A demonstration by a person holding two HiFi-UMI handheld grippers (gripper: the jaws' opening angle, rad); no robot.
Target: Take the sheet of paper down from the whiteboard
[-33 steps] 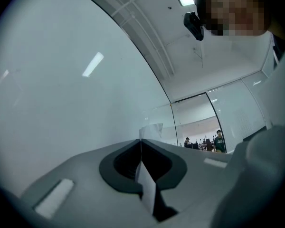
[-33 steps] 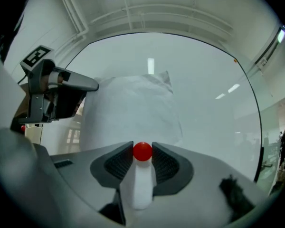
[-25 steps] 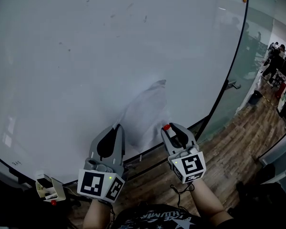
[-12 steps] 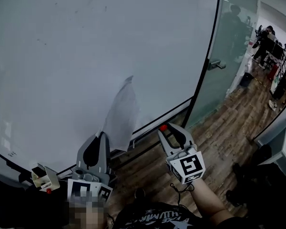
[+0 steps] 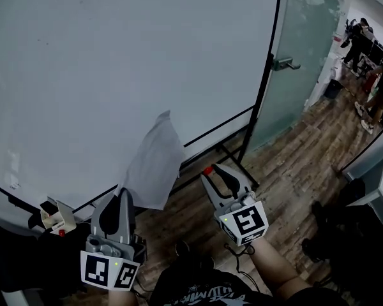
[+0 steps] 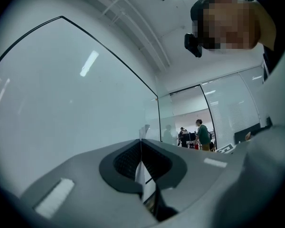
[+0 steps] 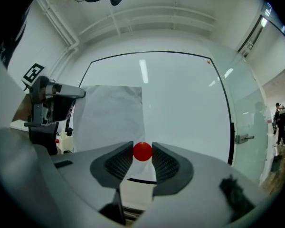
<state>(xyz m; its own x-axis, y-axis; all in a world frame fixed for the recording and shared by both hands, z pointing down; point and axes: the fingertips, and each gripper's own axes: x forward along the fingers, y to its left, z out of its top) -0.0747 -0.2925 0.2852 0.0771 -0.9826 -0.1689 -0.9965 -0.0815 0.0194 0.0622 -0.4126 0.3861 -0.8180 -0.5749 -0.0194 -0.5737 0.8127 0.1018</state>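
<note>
The white sheet of paper (image 5: pixel 154 164) hangs free in front of the whiteboard (image 5: pixel 115 56), off its surface. My left gripper (image 5: pixel 124 193) is shut on the sheet's lower edge; in the left gripper view the paper (image 6: pixel 140 167) shows edge-on between the closed jaws of the left gripper (image 6: pixel 141 148). My right gripper (image 5: pixel 209 171) stands to the right of the sheet, shut on a small round red magnet (image 5: pixel 207 169). In the right gripper view the magnet (image 7: pixel 142 151) sits between the tips of the right gripper (image 7: pixel 142 153), with the paper (image 7: pixel 109 118) and whiteboard (image 7: pixel 180 103) behind.
A small holder with markers (image 5: pixel 56 217) sits at the whiteboard's lower left edge. The board's black stand legs (image 5: pixel 233 158) rest on a wooden floor (image 5: pixel 293 164). A glass door with a handle (image 5: pixel 284 62) is to the right, with people (image 5: pixel 370 37) beyond.
Both grippers have pulled back from the whiteboard and sunk lower in the view. The paper came along with the left gripper and now hangs clear of the board; the magnet stayed in the right jaws.
</note>
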